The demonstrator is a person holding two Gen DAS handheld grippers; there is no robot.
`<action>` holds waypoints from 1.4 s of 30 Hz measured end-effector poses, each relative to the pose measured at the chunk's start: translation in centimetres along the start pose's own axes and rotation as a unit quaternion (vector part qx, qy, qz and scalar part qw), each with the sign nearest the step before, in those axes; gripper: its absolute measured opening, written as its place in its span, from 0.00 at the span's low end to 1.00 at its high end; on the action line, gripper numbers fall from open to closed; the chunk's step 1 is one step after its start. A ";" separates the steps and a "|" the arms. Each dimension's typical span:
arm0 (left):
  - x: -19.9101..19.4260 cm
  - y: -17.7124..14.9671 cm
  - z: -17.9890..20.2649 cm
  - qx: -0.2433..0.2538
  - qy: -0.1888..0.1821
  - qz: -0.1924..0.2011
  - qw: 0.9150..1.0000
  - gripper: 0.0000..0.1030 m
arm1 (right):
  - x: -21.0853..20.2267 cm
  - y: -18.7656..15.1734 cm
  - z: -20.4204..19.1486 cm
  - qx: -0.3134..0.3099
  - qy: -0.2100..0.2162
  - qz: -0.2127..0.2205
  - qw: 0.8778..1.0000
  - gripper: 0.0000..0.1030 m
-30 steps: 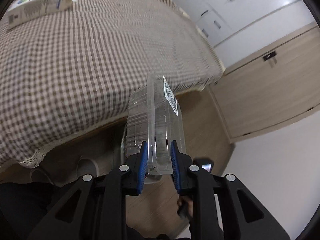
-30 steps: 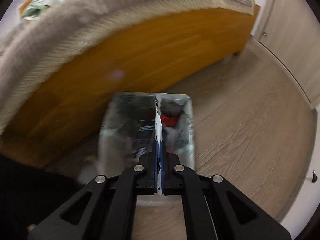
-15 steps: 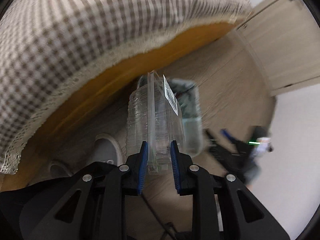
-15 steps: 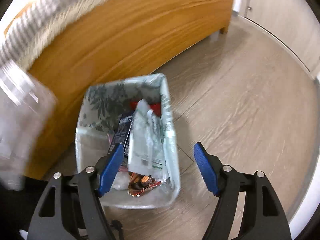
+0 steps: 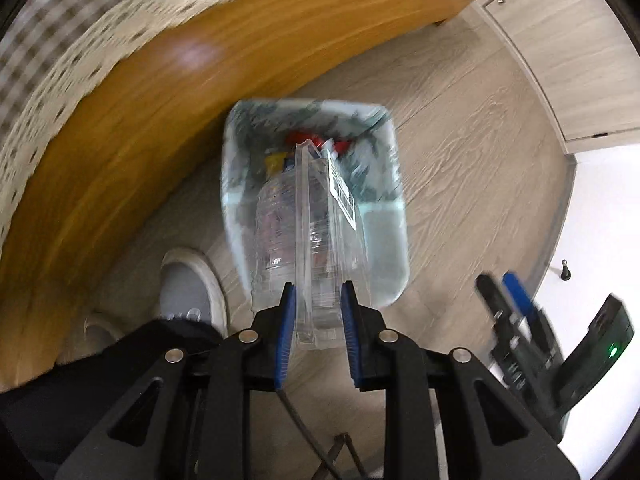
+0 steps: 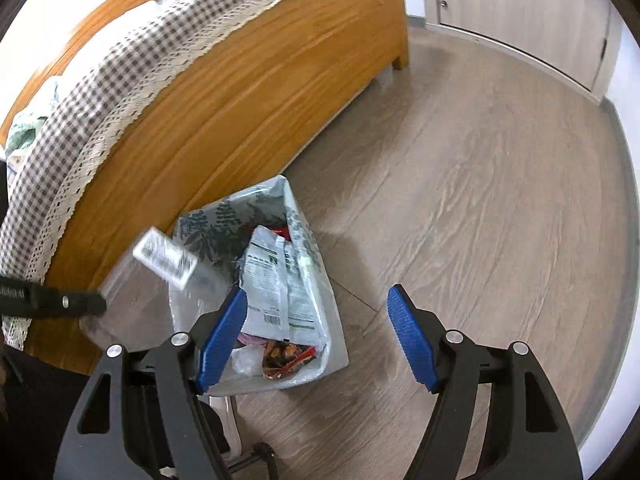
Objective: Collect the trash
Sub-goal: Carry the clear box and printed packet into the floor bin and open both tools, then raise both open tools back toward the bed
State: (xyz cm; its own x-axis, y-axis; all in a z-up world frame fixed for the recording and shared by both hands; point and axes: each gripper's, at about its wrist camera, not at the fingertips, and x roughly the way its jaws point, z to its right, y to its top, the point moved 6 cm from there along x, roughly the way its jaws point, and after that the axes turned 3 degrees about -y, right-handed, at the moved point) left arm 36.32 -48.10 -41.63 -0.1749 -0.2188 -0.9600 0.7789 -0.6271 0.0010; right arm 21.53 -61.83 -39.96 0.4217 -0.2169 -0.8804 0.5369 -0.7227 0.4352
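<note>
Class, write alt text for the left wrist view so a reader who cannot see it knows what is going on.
The left gripper holds a clear plastic clamshell container with a barcode label over a bag-lined trash bin on the wood-look floor. The bin stands beside a wooden bed frame; the right gripper shows blurred at lower right.

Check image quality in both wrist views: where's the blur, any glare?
Left wrist: motion blur smears the trash bin and bed frame, with a glare spot on the wood; the clear plastic container stays sharp. Right wrist: floor crisp; only the container at left is smeared. Both have fisheye bending.
</note>
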 end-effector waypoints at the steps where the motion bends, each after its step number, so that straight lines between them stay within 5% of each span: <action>1: 0.4 0.4 0.7 0.003 -0.001 0.003 1.000 0.20 | 0.2 -0.1 0.1 0.002 -0.001 0.000 1.000 0.68; 8: 5.4 1.8 4.0 0.022 -0.022 0.003 1.000 0.22 | 0.6 -0.5 1.1 0.022 -0.004 -0.005 1.000 0.68; 11: 7.2 1.0 4.8 0.096 0.032 -0.012 0.995 0.21 | 0.4 -0.6 1.4 0.025 -0.006 -0.005 1.000 0.68; 14: 8.0 -0.7 5.0 0.202 0.088 -0.028 0.975 0.11 | 0.2 -0.6 1.7 0.029 -0.006 -0.006 1.000 0.68; 17: 8.2 -2.7 5.7 0.342 0.114 -0.054 0.931 0.10 | 0.1 -0.6 1.8 0.033 -0.006 -0.008 0.999 0.68; 18: 8.1 -2.8 5.2 0.352 0.114 -0.066 0.927 0.11 | 0.0 -0.6 1.7 0.033 -0.006 -0.008 0.999 0.68; 20: 7.2 -1.6 3.7 0.314 0.124 -0.058 0.939 0.26 | -0.3 -0.7 1.6 0.031 -0.005 -0.011 0.999 0.68; 22: 4.9 0.3 1.6 0.215 0.103 -0.041 0.970 0.35 | -0.6 -0.8 1.2 0.027 -0.005 -0.015 1.000 0.68; 23: 3.9 0.8 1.1 0.184 0.083 -0.030 0.979 0.35 | -0.7 -0.8 1.0 0.023 -0.005 -0.018 1.000 0.68; 25: 1.3 1.5 0.6 0.154 0.053 0.000 0.987 0.38 | -1.0 -0.6 0.4 0.013 -0.006 -0.020 1.000 0.68; 31: -4.1 1.2 -1.1 0.118 0.032 0.064 0.990 0.53 | -3.4 0.5 -2.5 -0.028 -0.009 -0.006 1.000 0.68; 36: -10.4 0.7 -3.0 0.090 0.016 0.133 0.987 0.56 | -6.1 2.2 -6.4 -0.073 -0.017 0.015 0.997 0.68; 42: -21.8 -0.6 -7.7 0.068 -0.015 0.257 0.964 0.73 | -10.7 5.5 -14.1 -0.148 -0.014 0.071 0.986 0.68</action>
State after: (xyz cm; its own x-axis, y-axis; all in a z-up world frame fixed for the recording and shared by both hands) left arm 44.31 -37.18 -22.83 0.1942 -0.5473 -0.8141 0.6820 -0.5212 0.5131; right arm 30.24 -54.27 -25.44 0.4907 -0.3232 -0.8092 0.6646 -0.4617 0.5875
